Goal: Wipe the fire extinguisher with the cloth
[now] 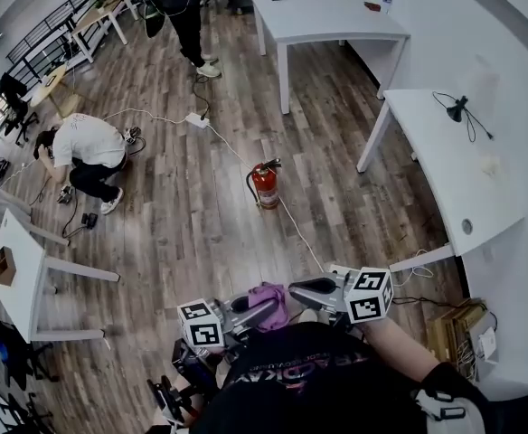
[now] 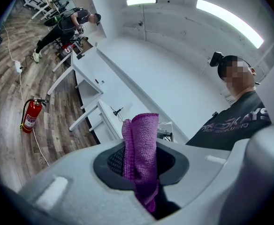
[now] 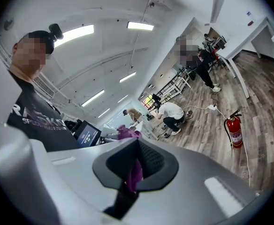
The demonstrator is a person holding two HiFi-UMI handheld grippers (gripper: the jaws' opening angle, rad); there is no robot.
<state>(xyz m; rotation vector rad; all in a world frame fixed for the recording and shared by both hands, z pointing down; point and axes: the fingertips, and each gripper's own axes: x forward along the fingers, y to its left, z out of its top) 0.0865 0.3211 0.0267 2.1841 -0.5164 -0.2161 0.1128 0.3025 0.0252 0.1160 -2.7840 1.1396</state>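
A red fire extinguisher point(image 1: 265, 184) stands upright on the wood-plank floor point(image 1: 192, 233), with a white cable point(image 1: 293, 224) running just beside it. Well apart from the extinguisher, close to the person's dark shirt point(image 1: 309, 378), a purple microfibre cloth point(image 1: 268, 304) hangs between both tongs. The left gripper point(image 1: 266, 311) is clamped on one part and the right gripper point(image 1: 298, 290) is pinched on another.
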